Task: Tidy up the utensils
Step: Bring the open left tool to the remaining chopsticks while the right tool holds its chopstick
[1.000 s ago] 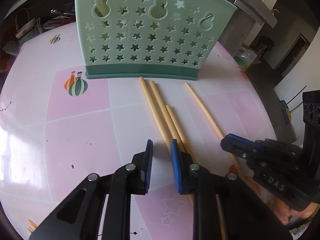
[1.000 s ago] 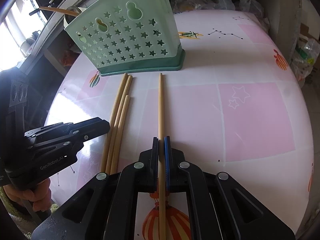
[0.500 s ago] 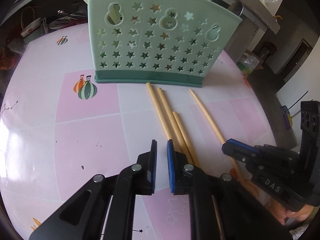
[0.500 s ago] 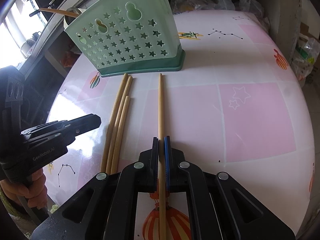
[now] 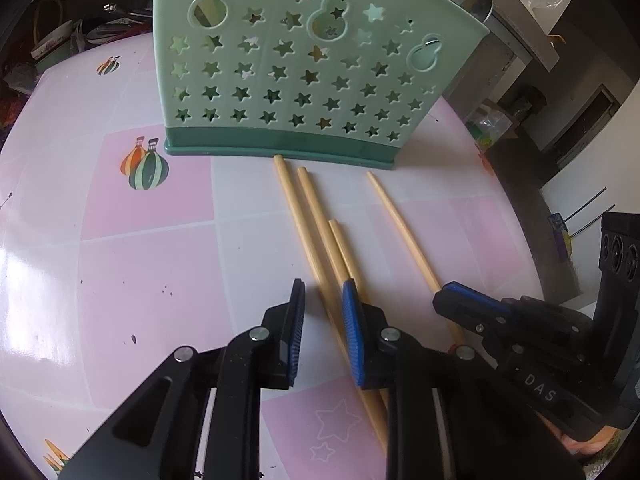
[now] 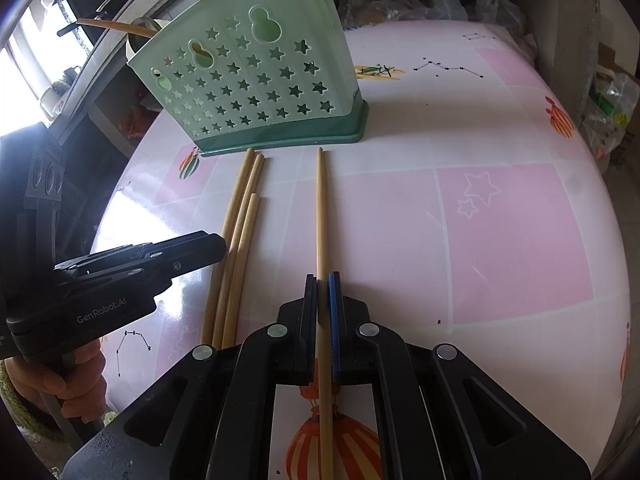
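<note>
Left tool point(image 5: 323, 312) nudged closer to the green holder point(image 5: 304, 68), jaws opening again astride the leftmost of three chopsticks point(image 5: 316, 240), nothing gripped yet; right tool point(image 6: 322, 300) unmoved, clamped on the lone chopstick point(image 6: 320, 216) flat on the counter point(image 6: 500, 220), lift pending

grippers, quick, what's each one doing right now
Left hand-held gripper: jaws opening, astride one chopstick, not gripping.
Right hand-held gripper: shut on the lone chopstick.

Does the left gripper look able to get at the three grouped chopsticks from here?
Probably yes: the left gripper, jaws opening, already straddles one of the three chopsticks; nothing blocks it.
</note>
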The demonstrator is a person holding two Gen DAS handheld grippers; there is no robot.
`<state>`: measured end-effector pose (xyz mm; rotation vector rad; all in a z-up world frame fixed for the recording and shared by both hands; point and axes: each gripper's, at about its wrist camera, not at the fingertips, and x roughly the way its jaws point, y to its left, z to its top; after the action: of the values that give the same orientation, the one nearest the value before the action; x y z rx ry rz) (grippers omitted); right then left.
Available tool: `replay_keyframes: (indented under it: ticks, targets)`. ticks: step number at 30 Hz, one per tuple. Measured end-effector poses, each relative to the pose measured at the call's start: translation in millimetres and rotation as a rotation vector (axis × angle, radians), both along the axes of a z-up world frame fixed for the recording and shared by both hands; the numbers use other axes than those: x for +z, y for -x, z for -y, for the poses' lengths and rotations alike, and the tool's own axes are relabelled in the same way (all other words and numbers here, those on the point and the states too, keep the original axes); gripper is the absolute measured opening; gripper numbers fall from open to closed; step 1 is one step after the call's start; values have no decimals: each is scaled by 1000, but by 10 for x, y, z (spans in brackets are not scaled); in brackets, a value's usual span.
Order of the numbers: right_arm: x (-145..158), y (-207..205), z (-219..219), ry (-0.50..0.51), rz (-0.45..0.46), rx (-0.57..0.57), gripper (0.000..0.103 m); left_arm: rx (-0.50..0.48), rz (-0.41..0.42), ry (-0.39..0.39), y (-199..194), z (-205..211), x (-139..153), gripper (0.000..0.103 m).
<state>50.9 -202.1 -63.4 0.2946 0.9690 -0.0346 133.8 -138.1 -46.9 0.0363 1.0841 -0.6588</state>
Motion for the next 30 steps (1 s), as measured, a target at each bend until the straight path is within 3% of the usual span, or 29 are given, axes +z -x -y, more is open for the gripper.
replay_keyframes:
  ticks: [19, 24, 30]
  targets:
    - [3, -1, 2, 3, 2, 1, 4, 21, 68, -100, 38, 11, 10, 19]
    - [8, -6, 1, 4, 2, 1, 4, 17, 53, -69, 11, -24, 5, 18]
    - [11, -20, -3, 11, 2, 2, 4, -2, 101, -110, 62, 53, 5, 16]
